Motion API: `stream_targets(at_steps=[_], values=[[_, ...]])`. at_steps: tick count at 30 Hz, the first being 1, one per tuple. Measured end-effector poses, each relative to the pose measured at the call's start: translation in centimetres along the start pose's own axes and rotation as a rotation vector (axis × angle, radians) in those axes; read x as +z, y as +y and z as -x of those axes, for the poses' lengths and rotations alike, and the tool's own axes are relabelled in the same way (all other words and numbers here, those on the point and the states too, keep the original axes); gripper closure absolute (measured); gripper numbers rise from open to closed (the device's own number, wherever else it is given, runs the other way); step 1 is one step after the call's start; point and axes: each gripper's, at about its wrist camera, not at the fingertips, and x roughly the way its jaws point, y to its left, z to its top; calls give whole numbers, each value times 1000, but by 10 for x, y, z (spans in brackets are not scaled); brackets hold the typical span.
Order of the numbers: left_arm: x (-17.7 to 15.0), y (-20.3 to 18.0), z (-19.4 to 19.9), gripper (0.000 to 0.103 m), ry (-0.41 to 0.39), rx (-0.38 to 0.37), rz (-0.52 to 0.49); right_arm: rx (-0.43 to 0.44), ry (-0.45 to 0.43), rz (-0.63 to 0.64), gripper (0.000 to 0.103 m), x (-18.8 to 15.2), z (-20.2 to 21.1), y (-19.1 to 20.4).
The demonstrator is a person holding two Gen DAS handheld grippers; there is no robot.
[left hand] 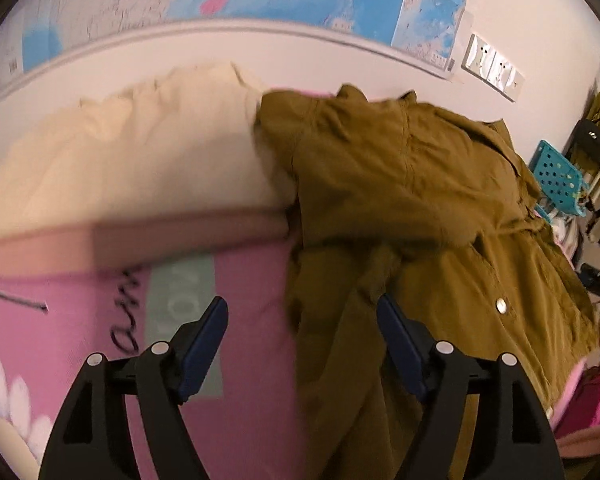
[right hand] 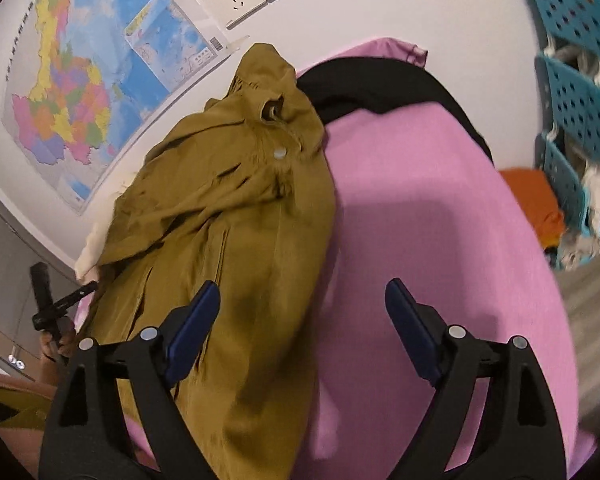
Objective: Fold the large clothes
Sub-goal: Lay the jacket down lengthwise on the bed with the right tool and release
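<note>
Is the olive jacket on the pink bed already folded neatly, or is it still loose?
Still loose: the olive jacket lies crumpled and bunched on the pink bedcover, with uneven wrinkles and no flat, squared edges.

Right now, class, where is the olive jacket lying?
The olive jacket lies on the pink bedsheet beside the cream pillow, below the wall map.
</note>
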Motion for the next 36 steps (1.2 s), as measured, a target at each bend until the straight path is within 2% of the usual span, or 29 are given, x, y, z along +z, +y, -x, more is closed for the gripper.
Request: stream_targets(at_steps=[4,11,17,20,27,33,34,35,36], values=[[-16,0,5,29,26,-43,4,66,-1,-17,19,-19,11,2],[-42,-3,9,29,97,-151,22,119,27,11,19,-38,13,13],[-58,-7,19,29,112,-251,44,180,46,46,18,-48,13,22],[-63,-13,22,29,121,-279,45,208,53,58,23,-52,14,26],[-71,-21,26,28,131,-351,65,223,58,69,37,-60,14,28],[-77,-24,29,28,133,-361,65,178,40,115,35,-61,10,32],[-77,-27,29,29,129,-353,64,171,37,119,36,-61,9,34],[-77,-28,29,30,128,-346,61,167,40,119,49,-62,6,36],[-78,-31,30,32,127,-330,56,173,57,109,71,-62,0,36]])
